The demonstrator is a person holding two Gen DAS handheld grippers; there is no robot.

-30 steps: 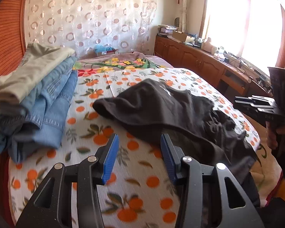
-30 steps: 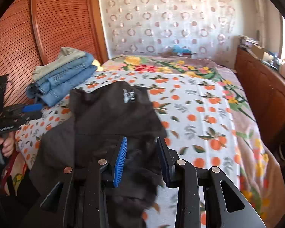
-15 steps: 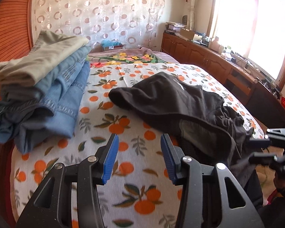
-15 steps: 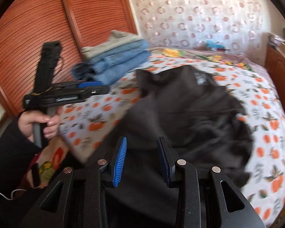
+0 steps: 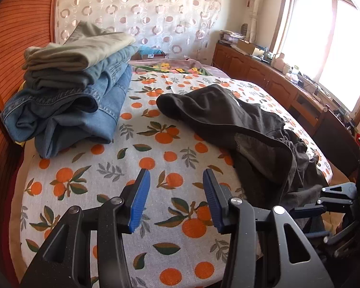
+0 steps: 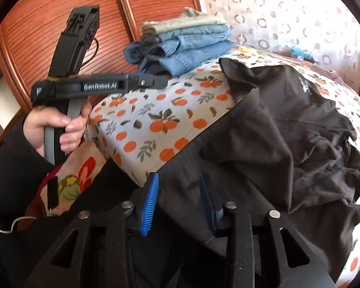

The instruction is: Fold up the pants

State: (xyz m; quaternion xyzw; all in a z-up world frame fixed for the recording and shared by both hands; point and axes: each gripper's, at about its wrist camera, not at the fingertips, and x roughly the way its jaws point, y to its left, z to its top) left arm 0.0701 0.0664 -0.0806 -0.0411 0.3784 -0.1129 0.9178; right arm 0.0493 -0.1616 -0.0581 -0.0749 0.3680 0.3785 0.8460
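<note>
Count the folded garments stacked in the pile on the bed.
3 at least: a khaki pair on top, lighter jeans beneath, darker jeans at the bottom. A grey layer between them may be a fourth.

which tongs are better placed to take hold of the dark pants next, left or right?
Right, probably. The right tongs are opening with the crumpled dark grey fabric pants already between their blue pads at the bed's near edge. The left tongs hang open over bare orange-print bedsheet, clear of the cloth.
</note>
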